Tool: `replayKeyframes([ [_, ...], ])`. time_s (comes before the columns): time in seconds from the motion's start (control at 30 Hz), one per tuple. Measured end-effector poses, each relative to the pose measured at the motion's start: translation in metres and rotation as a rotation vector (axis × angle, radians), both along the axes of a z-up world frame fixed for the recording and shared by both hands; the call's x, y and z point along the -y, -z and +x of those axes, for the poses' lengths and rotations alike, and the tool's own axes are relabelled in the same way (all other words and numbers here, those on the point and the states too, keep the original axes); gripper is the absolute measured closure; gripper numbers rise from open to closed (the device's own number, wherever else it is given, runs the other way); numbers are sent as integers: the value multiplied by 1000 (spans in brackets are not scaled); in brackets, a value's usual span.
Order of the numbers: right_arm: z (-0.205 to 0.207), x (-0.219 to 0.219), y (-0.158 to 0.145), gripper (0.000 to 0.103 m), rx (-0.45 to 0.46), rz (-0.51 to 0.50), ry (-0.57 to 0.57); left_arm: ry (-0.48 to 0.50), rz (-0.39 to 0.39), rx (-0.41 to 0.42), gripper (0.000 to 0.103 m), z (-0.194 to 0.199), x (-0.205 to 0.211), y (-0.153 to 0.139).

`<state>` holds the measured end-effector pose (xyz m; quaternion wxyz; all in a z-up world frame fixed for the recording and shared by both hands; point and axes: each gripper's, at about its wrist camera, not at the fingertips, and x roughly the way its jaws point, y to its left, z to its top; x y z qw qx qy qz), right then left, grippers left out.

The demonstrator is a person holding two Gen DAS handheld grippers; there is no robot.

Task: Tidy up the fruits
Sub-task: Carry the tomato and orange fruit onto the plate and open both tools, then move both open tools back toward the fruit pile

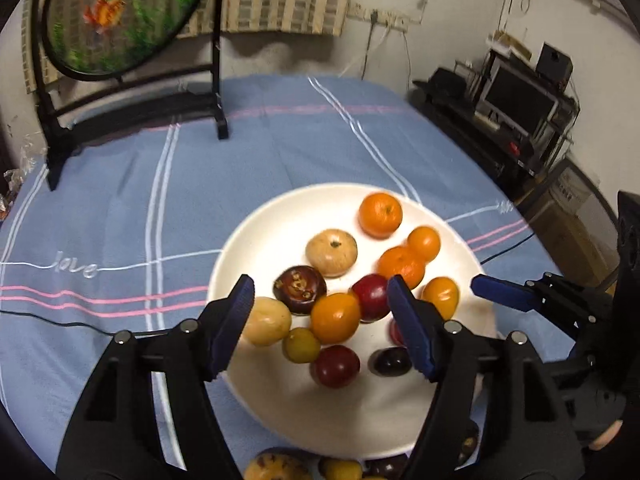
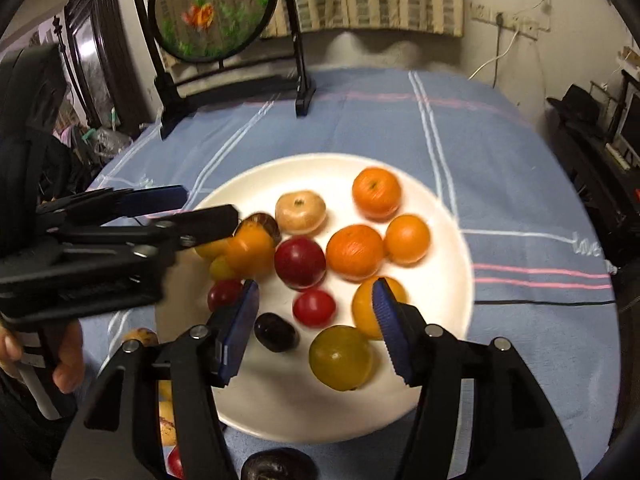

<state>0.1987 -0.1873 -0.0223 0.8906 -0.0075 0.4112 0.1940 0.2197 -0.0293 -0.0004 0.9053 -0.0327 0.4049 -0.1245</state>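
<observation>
White plate (image 2: 448, 216), fruit heaped, more loose at the table's near edge.
Left gripper (image 1: 320, 320) and right gripper (image 2: 316, 320) both gape empty; take one loose fruit squarely.

Warm, dim indoor light fills the room, yet the white plate (image 1: 280, 392) is blown out to a glaring patch in both views. Motion blur softens the fruit (image 2: 376, 192) and the striped cloth (image 1: 160, 184) on the tabletop. Fisheye curvature bends the edges, and black vignetting fills the corners. Shadows under the fruit are faint.
</observation>
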Motion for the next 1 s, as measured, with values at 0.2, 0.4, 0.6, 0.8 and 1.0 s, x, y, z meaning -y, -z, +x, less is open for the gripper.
replayKeyframes([
  [0.2, -44, 25, -28, 43, 52, 57, 36, -25, -28, 87, 30, -59, -17, -31],
  [0.4, -110, 33, -14, 42, 21, 101, 22, -36, -15, 91, 25, -135, -23, -11],
  [0.6, -140, 22, 9, 42, -47, 69, 0, -17, -3, 21, 25, -161, -23, 15],
  [0.8, -145, 21, 18, 42, -57, 34, 28, -44, -26, 32, 25, -181, -41, 17],
  [1.0, -137, 18, 37, 42, -82, -8, 48, -69, -45, 13, 25, -188, -56, 23],
])
